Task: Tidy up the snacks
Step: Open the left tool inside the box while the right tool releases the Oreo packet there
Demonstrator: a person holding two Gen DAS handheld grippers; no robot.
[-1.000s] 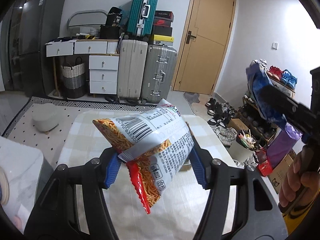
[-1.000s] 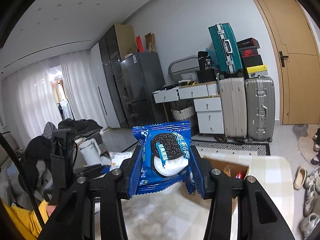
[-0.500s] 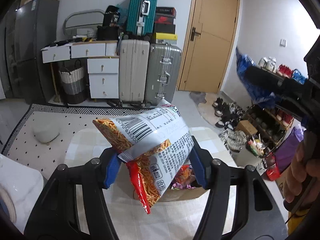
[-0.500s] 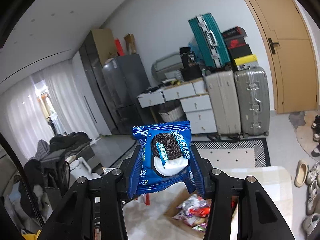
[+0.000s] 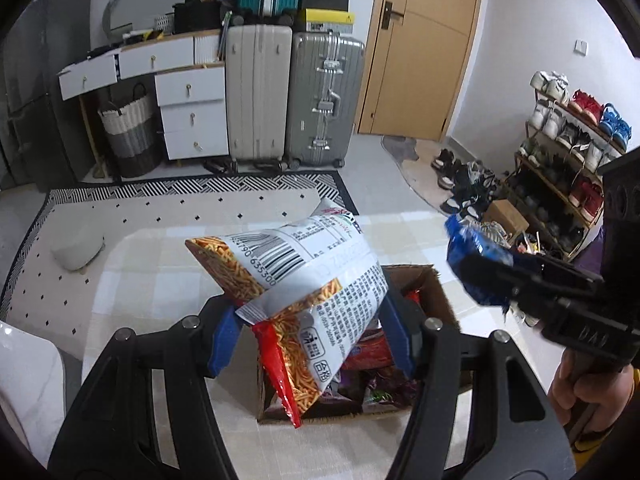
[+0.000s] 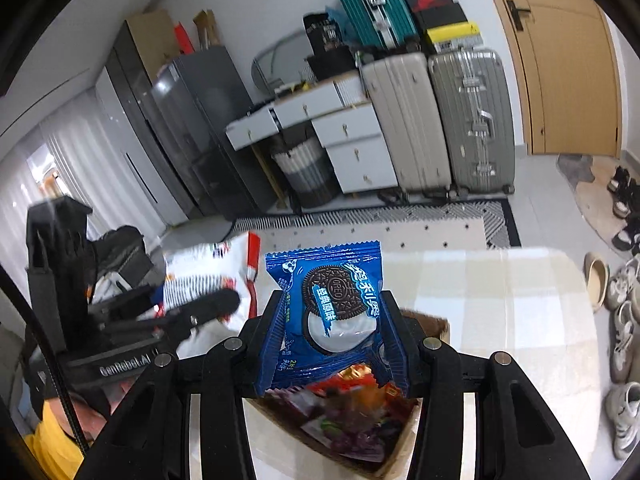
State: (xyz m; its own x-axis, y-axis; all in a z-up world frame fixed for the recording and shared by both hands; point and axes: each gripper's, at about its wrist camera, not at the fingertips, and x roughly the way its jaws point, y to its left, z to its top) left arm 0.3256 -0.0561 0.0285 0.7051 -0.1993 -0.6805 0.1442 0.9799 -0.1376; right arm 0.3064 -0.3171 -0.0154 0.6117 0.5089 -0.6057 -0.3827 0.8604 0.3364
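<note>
Pretty cluttered far end: beige suitcase (image 5: 258, 96) and silver suitcase (image 5: 326, 98) parked against the wall, white drawers (image 5: 188, 110) to their left, shoe rack (image 5: 568, 152) off right. Nothing between either bag and the cardboard box (image 5: 436, 292) on the checkered tabletop (image 5: 156, 276).

Left hand-held gripper (image 5: 310, 338) clamped on a noodle snack bag (image 5: 304, 280), hanging tilted over the box's near-left side. Right hand-held gripper (image 6: 334, 338) pinched tight on an Oreo pack (image 6: 332, 308), held upright just above the box's jumbled snacks.

"OREO" readable on the cookie, barcode "635300" on the noodle bag, "GenRobot.AI" on the left tool.
</note>
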